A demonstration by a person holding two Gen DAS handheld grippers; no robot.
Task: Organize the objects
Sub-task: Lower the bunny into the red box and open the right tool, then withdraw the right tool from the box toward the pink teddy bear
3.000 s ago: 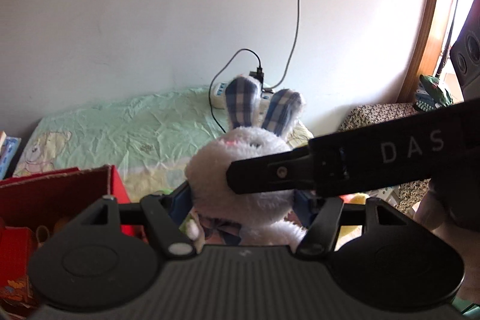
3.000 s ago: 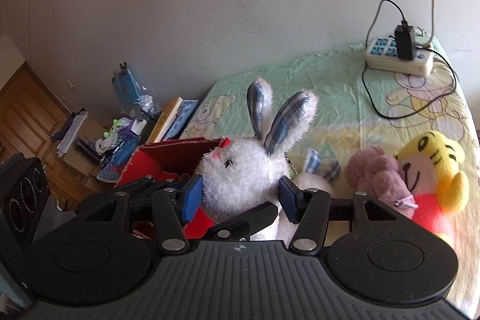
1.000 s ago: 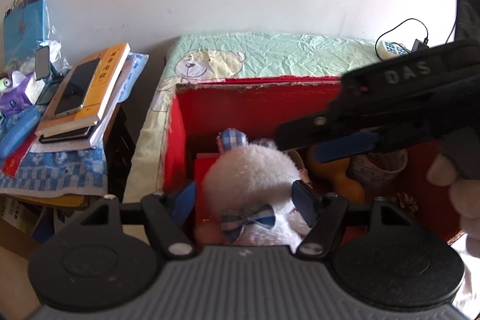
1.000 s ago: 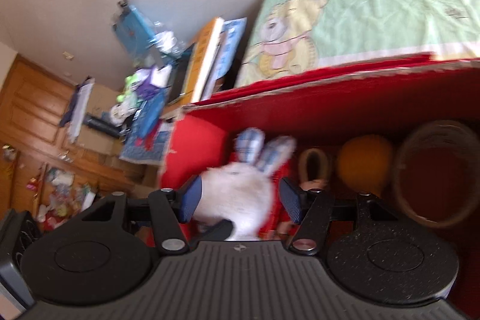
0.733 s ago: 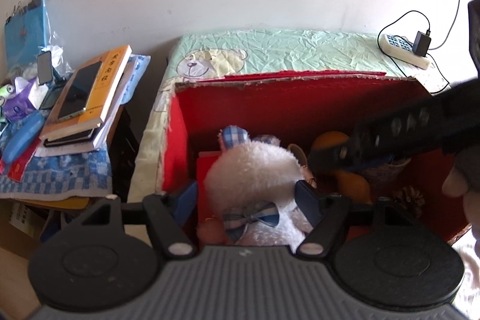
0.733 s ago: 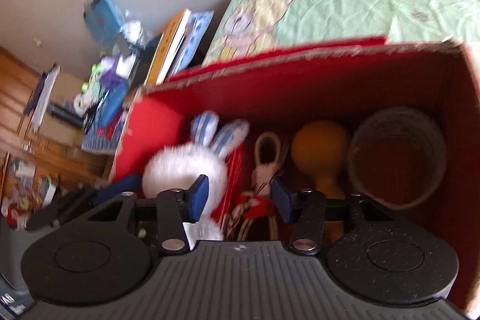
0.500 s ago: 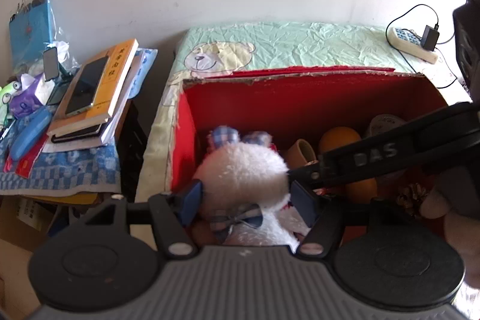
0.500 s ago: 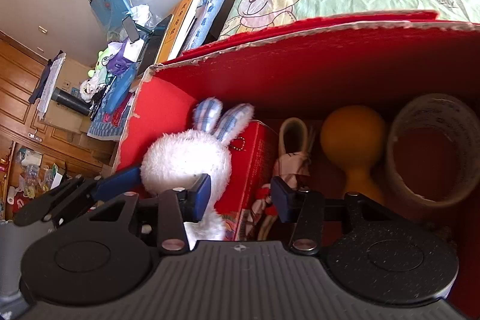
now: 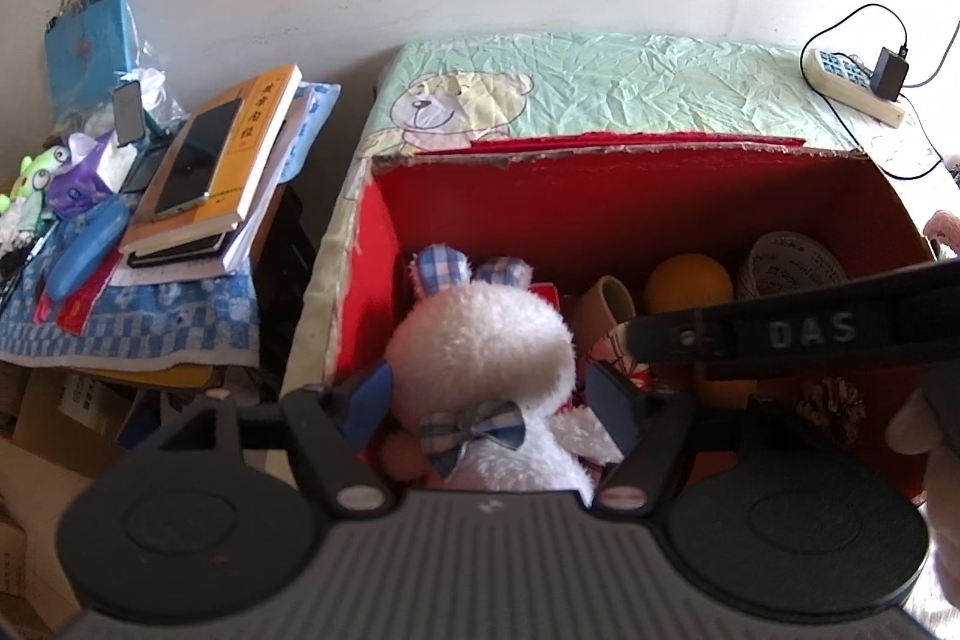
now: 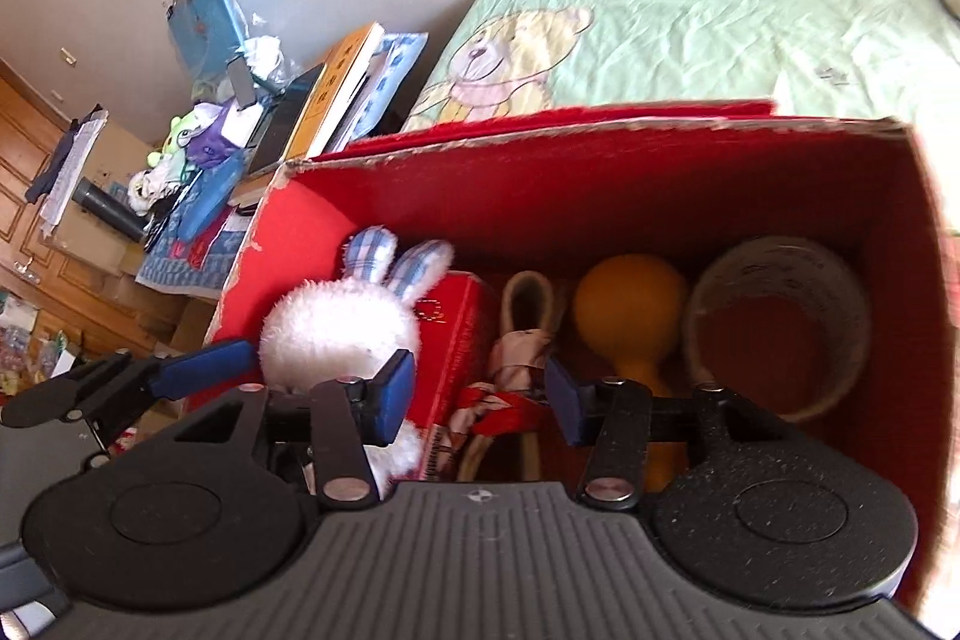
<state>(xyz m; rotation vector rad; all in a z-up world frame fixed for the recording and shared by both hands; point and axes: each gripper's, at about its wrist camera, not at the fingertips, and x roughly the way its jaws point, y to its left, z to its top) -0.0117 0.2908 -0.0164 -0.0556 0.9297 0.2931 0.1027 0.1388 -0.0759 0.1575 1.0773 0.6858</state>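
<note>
A plush rabbit [image 9: 480, 358] is settling into the left end of a red cardboard box [image 9: 600, 196] on the bed [image 9: 630, 82], tucked against the side wall so the yellow gourd [image 9: 690, 283], tape roll [image 9: 792, 265] and small red case [image 10: 456, 334] are keeping their room alongside. The left hand-held gripper [image 9: 489, 400] is straddling the rabbit, its jaws having just been opening, the pads looking slack against the fur as if releasing it. The right hand-held gripper [image 10: 474, 394] is hovering over the middle of the box, its jaws also just widening, gripping nothing.
</note>
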